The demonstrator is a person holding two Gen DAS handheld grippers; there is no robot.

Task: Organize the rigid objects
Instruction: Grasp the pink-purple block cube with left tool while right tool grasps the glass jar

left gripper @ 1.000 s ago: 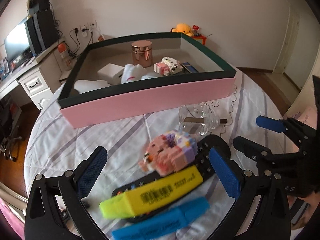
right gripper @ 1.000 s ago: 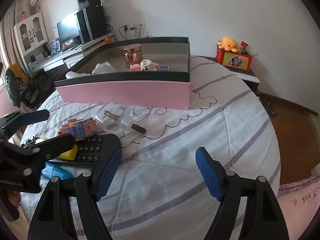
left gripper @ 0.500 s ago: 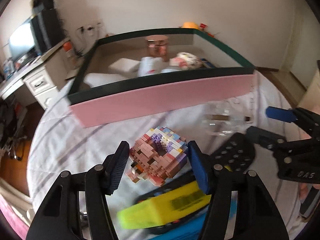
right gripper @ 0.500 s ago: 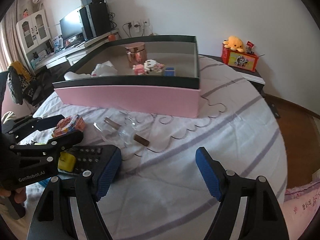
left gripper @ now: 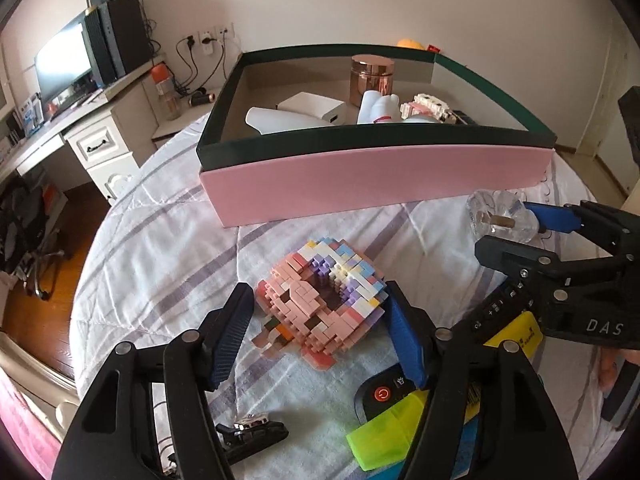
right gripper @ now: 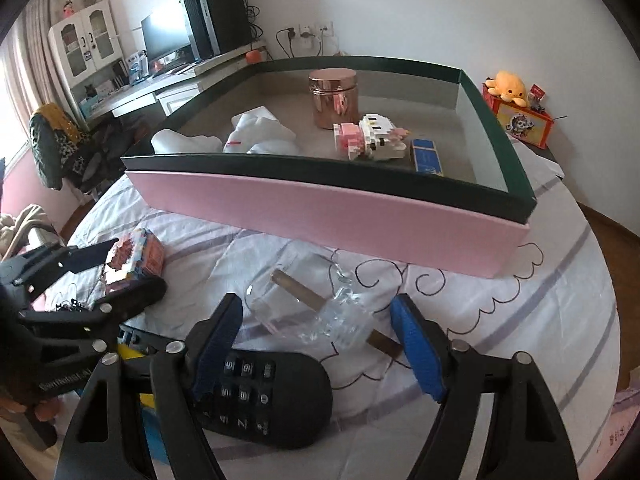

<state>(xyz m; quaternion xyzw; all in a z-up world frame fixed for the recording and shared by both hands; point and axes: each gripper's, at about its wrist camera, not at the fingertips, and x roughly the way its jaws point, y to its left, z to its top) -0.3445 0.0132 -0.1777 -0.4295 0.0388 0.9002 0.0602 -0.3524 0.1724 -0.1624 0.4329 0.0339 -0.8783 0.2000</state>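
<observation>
The pastel block figure (left gripper: 324, 300) is seen on the striped bedspread (left gripper: 160, 256), short of the pink-sided box (left gripper: 376, 180), between the pads of the left gripper (left gripper: 320, 334), whose jaws are opening; whether the pads touch it cannot be told. Bare cloth lies between figure and box wall. The clear glass bottle (right gripper: 316, 316) is framed by the closing, still spread jaws of the right gripper (right gripper: 316, 344), untouched. Only the right view shows the black remote's (right gripper: 264, 396) keypad and the box's open right half.
</observation>
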